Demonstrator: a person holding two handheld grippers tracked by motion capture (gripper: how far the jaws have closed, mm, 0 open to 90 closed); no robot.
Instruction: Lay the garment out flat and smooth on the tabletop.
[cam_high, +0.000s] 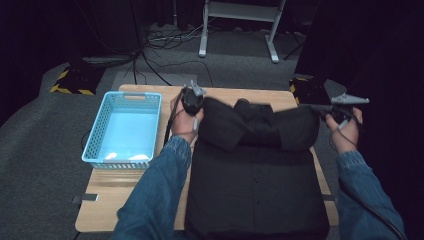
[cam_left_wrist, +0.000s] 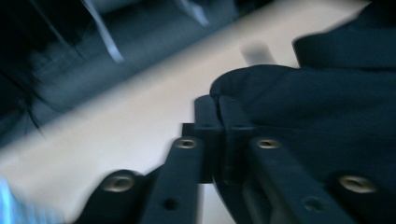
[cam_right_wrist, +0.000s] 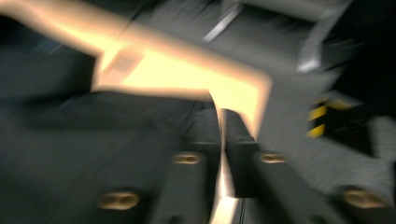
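- Table (cam_high: 125, 187): pale wood, and it bears everything else. It carries no readable label.
- Shirt (cam_high: 255, 190): black, and it lies flat over the right half of the table with its button row up the middle. The top part is folded down into a thick band across the chest, which looks like one step of folding it. No brand tag or print can be read on it.
- Basket (cam_high: 95, 140): light blue plastic, just left of the shirt and within easy reach, likely to take the folded shirt. Something pale lies at its near end, too small to name.
- Left gripper (cam_left_wrist: 217, 109): at the left end of the folded band. Its jaws stand close together, and the blur hides whether cloth is pinched.
- Right gripper (cam_right_wrist: 222, 123): off the right end of the band. A bright slit of table shows between its jaws, so they stand slightly apart with nothing in them.
- Tape (cam_high: 70, 82): yellow and black stripes on the floor, with no words.
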